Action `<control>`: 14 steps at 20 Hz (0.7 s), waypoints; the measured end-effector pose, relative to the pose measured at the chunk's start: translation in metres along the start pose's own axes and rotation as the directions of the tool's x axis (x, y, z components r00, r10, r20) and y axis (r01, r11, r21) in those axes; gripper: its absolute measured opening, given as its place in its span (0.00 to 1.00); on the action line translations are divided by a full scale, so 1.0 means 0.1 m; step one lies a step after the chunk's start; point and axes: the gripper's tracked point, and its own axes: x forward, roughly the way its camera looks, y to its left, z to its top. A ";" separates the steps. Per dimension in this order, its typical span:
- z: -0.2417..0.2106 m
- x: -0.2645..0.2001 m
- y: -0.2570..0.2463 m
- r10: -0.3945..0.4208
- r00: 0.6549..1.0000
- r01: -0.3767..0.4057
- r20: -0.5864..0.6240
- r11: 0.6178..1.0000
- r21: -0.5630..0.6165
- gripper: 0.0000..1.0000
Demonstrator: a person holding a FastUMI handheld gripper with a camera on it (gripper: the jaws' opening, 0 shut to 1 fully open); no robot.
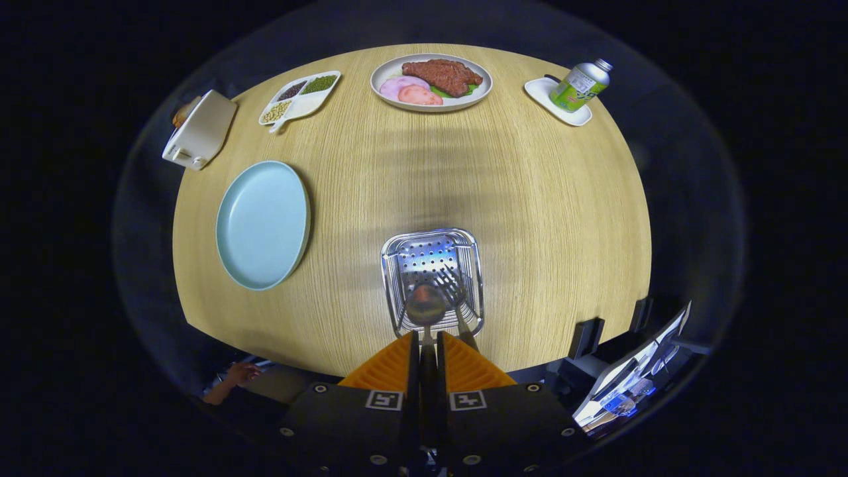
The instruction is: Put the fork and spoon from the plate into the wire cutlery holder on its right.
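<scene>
The tongs [427, 344] hung above the near edge of the round wooden desk [543, 218], their orange fingers [387, 368] drawn narrow and pinched on the handle of the spoon [425, 306], whose bowl dipped into the wire cutlery holder [397, 265] just ahead of the fingertips. The fork [454, 291] already stood inside the holder, tines up, leaning just beside the spoon's bowl on the right; its handle ran down close to the right finger, and whether that finger touched it could not be told. The holder's perforated floor showed beyond both utensils.

Ahead and to the left of the tongs, well apart from the holder, lay the pale blue plate [262, 225], nothing on it. Farther off at the desk's far side sat a plate of meat and ham slices [430, 83] straight beyond the tongs, a divided dish of beans and peas [301, 98] to its left, and a white toaster-like box [199, 130] at the far left rim. To the far right a green bottle [582, 85] lay tilted on a small white tray [556, 103].

Nothing stood between the tongs and the holder. Below the desk's near edge, a person's hand [238, 374] showed to the left of the tongs, and a lit screen [629, 391] to the right.
</scene>
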 end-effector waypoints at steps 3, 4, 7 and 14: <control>0.06 -0.09 -0.01 0.008 0.999 -0.008 0.048 1.000 0.011 0.12; 0.10 -0.14 0.00 0.017 0.997 -0.018 0.073 1.000 0.016 0.15; 0.23 -0.32 0.11 0.061 0.985 -0.069 0.163 0.997 0.039 0.24; 0.76 -1.04 0.32 0.125 0.858 -0.148 0.498 0.989 0.008 0.47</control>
